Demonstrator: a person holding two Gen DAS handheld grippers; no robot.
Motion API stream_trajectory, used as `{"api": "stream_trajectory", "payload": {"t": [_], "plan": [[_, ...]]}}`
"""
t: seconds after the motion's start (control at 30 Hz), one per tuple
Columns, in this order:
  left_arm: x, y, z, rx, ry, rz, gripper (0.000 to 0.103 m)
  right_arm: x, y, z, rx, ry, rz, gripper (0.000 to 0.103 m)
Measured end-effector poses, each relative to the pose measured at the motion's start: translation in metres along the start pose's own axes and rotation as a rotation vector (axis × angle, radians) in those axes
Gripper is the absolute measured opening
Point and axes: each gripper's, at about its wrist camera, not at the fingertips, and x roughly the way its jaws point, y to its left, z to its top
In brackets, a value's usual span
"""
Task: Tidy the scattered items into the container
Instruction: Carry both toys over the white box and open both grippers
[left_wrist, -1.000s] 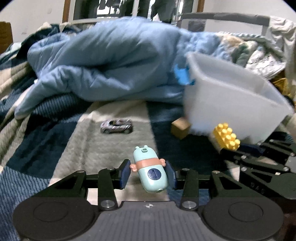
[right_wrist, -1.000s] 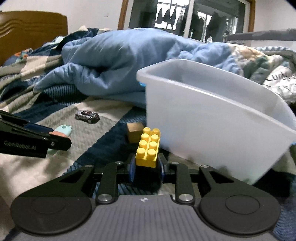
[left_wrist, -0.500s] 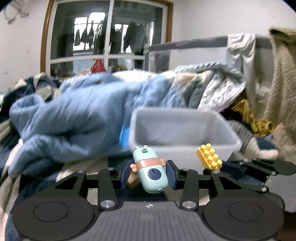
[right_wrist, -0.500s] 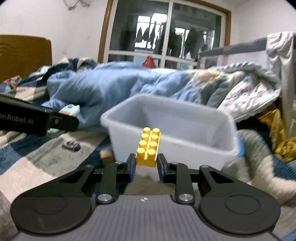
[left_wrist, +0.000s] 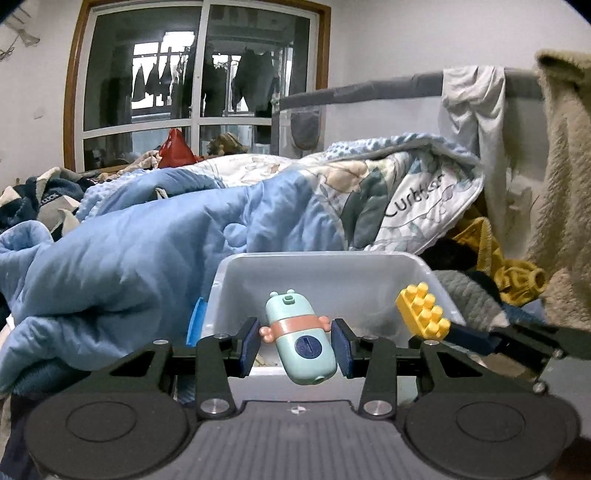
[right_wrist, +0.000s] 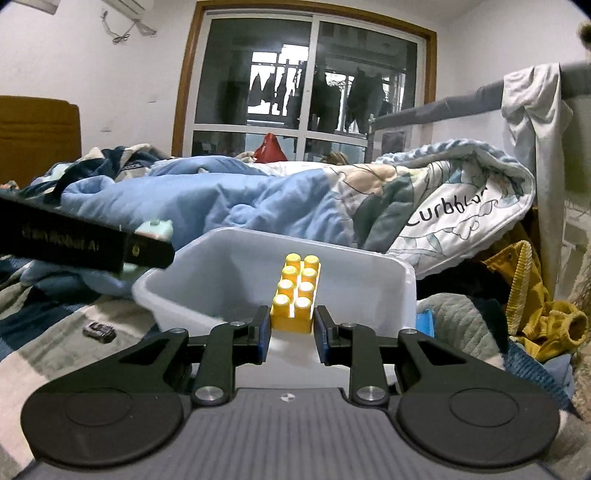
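My left gripper is shut on a mint-green toy with a pink band, held above the near rim of the white plastic bin. My right gripper is shut on a yellow building brick, held over the bin near its front edge. The brick and right gripper also show at the right in the left wrist view. The left gripper's side and the toy's tip show at the left in the right wrist view.
A small grey toy car lies on the plaid bedspread left of the bin. A blue quilt and a patterned blanket are heaped behind the bin. Clothes pile up at the right.
Both grippers have risen from the bedspread and moved over the bin's opening, each carrying its item. The views now look across the room instead of down at the bed.
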Motion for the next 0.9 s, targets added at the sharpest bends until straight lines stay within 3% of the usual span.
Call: {"api": "stream_trajectory", "payload": {"t": [0.3,0.53,0.6,0.63,0.67,0.73,0.9], "plan": [[0.059,0.004,0.009,0.021,0.056,0.047,0.046,0.042,-0.017,0.012,0.035,0.029,0.019,0.028],[0.104,0.013,0.002,-0.044,0.139,0.061,0.046,0.083,-0.03,0.007,0.095,0.134,0.048,0.028],[0.111,0.015,-0.002,-0.064,0.159,0.044,0.05,0.087,-0.029,0.004,0.089,0.15,0.04,0.029],[0.111,0.016,-0.004,-0.068,0.161,0.041,0.061,0.088,-0.029,0.002,0.086,0.156,0.036,0.03],[0.11,0.017,-0.005,-0.069,0.158,0.038,0.071,0.088,-0.03,0.001,0.085,0.159,0.034,0.032],[0.106,0.018,-0.007,-0.071,0.151,0.031,0.073,0.088,-0.03,-0.001,0.076,0.16,0.024,0.048],[0.079,0.035,-0.002,-0.12,0.129,0.019,0.079,0.078,-0.027,0.003,0.059,0.132,0.006,0.06]]}}
